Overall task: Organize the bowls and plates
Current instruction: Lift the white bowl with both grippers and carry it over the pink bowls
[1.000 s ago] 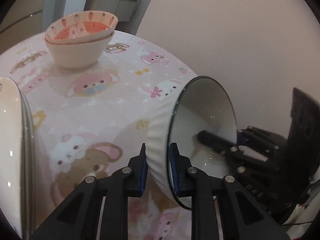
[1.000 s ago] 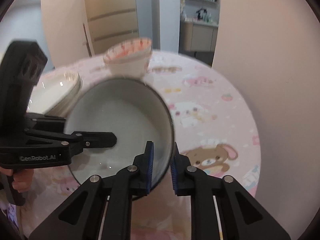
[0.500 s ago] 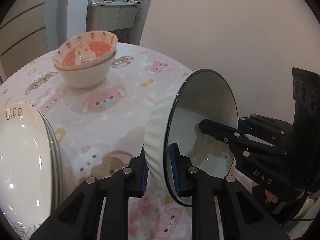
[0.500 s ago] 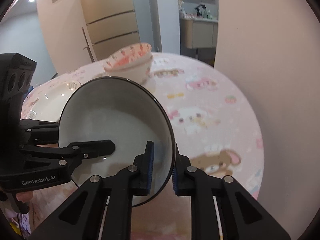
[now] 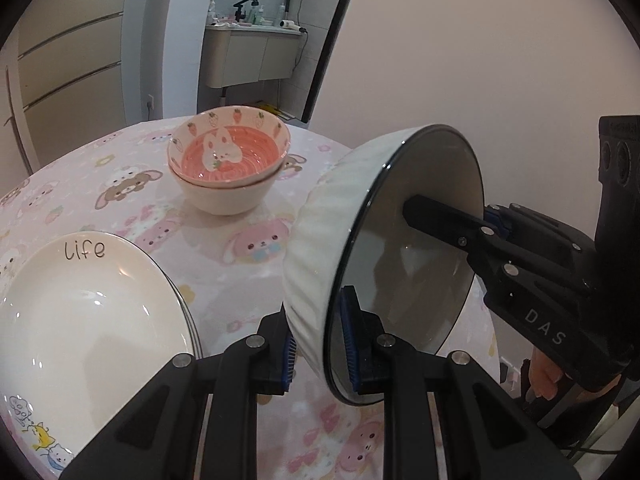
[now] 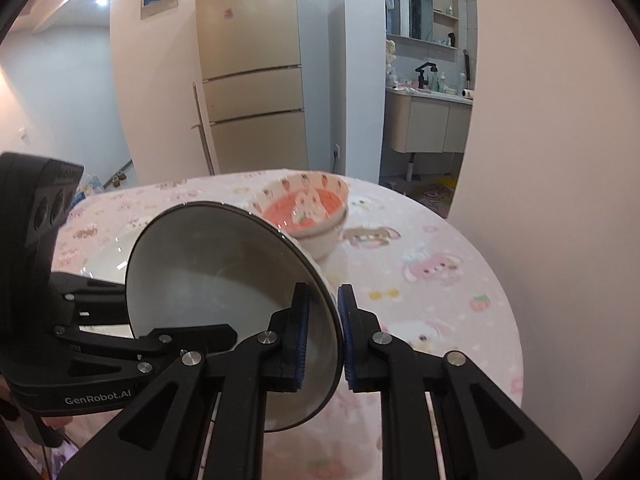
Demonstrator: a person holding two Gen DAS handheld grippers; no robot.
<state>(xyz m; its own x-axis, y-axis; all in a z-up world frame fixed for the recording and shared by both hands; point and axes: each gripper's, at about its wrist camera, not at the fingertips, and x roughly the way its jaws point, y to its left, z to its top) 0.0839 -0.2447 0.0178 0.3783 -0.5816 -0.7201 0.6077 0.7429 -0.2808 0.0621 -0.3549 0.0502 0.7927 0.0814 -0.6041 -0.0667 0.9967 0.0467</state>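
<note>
A white ribbed bowl with a dark rim (image 5: 316, 248) hangs tilted on its side above the pink cartoon tablecloth (image 5: 224, 248). My left gripper (image 5: 320, 346) is shut on its near rim, one pad inside and one outside. My right gripper (image 6: 323, 334) is shut on the opposite rim of the same bowl (image 6: 224, 276). Two nested pink rabbit bowls (image 5: 228, 160) stand farther back on the table. A stack of white plates marked "life" (image 5: 80, 312) lies at the left, partly hidden behind the bowl in the right wrist view.
The round table's edge (image 6: 500, 320) curves close to a plain wall (image 6: 560, 160) on the right. Beyond the table are a tall beige fridge (image 6: 252, 80) and a vanity cabinet (image 5: 252, 56). A hand (image 5: 544, 372) grips the right tool.
Both grippers have risen together with the bowl still held between them. The plates and pink bowls now sit lower and farther off in both views.
</note>
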